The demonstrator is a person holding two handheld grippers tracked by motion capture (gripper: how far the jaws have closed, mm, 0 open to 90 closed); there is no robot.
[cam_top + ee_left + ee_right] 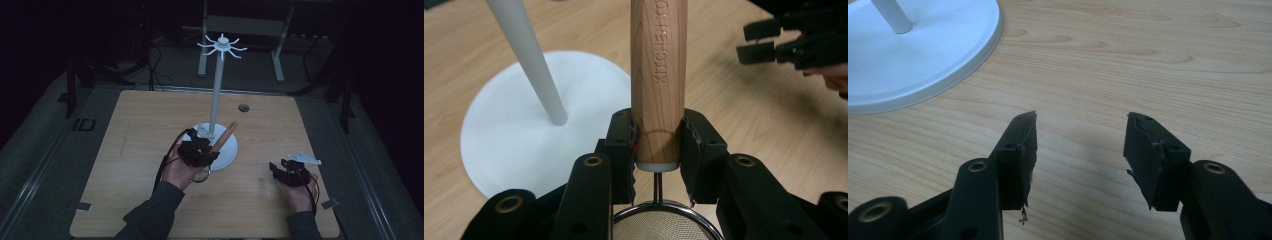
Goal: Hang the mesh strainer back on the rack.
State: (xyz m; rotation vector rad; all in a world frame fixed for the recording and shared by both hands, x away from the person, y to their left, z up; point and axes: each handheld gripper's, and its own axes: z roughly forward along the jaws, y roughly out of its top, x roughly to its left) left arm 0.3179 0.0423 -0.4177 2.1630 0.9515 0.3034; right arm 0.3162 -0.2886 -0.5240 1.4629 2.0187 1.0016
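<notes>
Near the middle of the wooden table, the left gripper is clamped on the wooden handle of a small mesh strainer. In the left gripper view both black jaws press against the sides of the handle near its lower end, where a white collar and a thin metal stem lead down to the round steel sieve bowl just below the jaws. The handle rises tilted away from the hand, its free end above the white round base of a stand whose white pole climbs to a ring of hooks. To the right, well apart from the stand, the right gripper rests low over bare wood; in its own view the jaws stand wide apart with nothing between them
</notes>
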